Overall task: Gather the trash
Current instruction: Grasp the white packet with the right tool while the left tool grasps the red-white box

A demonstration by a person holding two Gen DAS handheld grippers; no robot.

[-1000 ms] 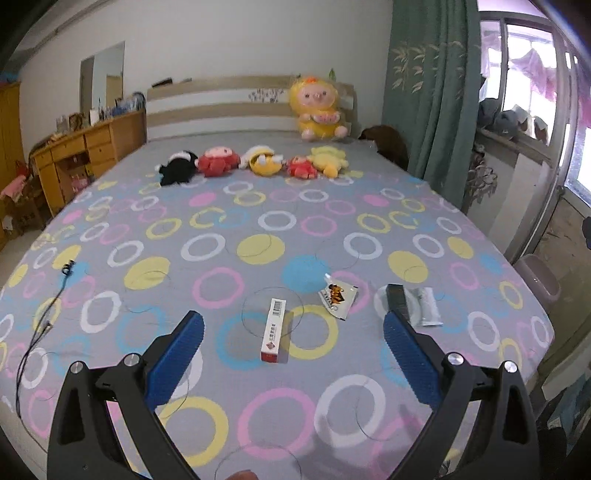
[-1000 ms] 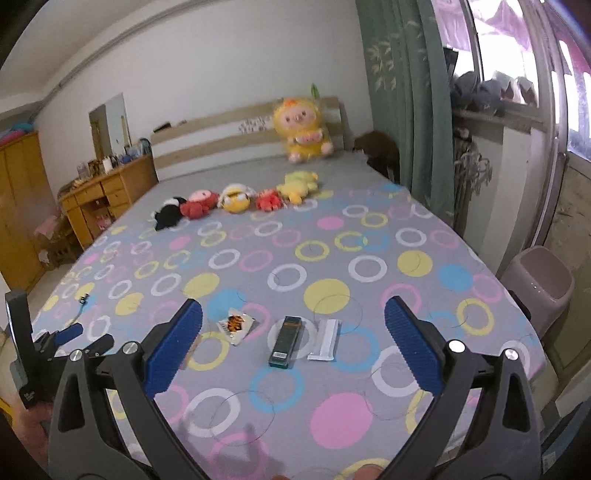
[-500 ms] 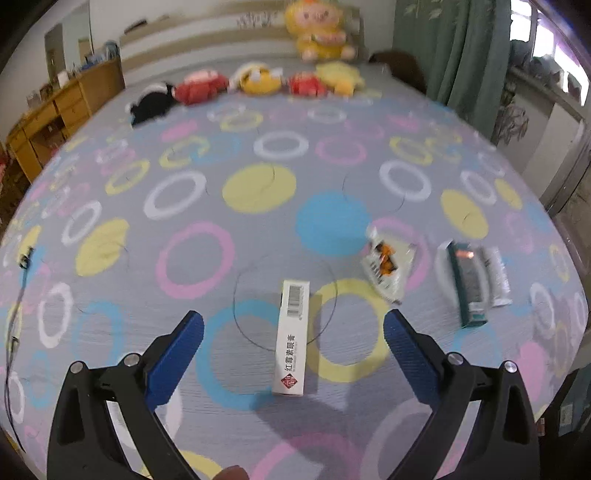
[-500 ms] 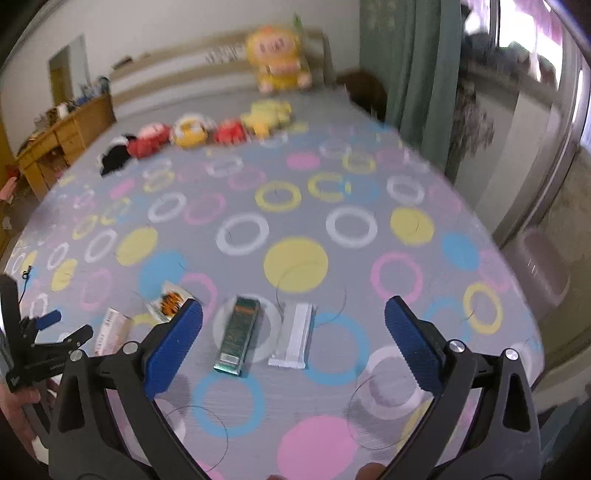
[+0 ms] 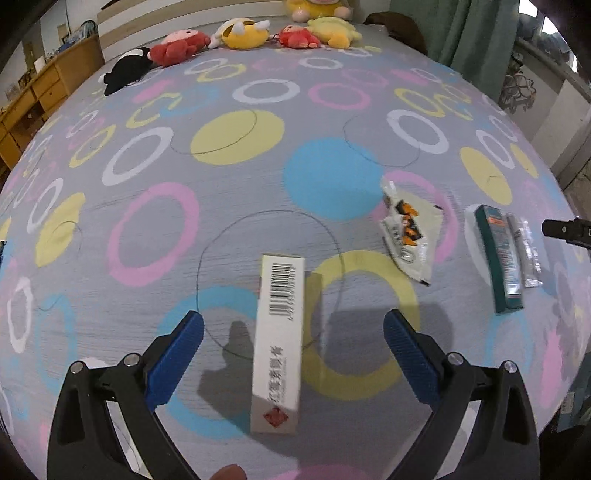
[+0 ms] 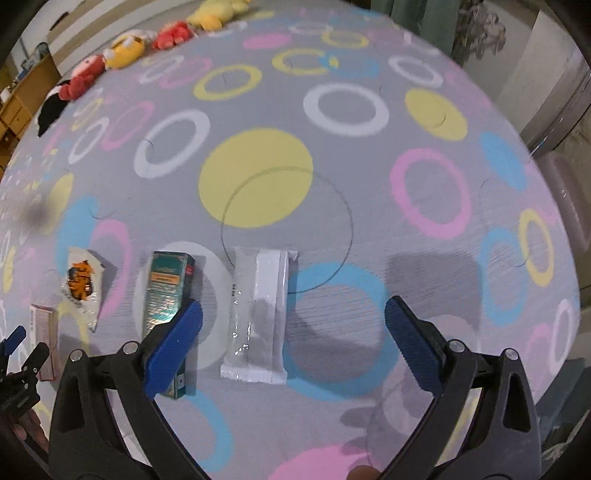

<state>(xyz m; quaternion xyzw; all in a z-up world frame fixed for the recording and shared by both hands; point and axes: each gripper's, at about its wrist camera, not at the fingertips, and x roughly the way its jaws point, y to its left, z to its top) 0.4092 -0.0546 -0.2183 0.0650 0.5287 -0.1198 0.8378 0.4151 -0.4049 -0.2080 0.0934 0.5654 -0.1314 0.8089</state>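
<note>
On the bed (image 5: 240, 184), left to right: box (image 5: 279, 343), snack wrapper (image 5: 410, 230), carton (image 5: 498, 254) touching plastic packet (image 5: 526, 251); plush toys (image 5: 243, 33) in a row behind.

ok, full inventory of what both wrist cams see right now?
white box: 1, white with barcode, flat on the bed between the left gripper's fingers
snack wrapper: 1, white and orange, right of the white box
green box: 1, teal, beside the clear wrapper
clear wrapper: 1, clear and white, between the right gripper's fingers
plush toys: several, red, yellow, black, in a row at the far end
bed cover: 1, grey with coloured circles
dresser: 1, wooden, far left
curtain: 1, green, far right
left gripper: open
right gripper: open
</note>
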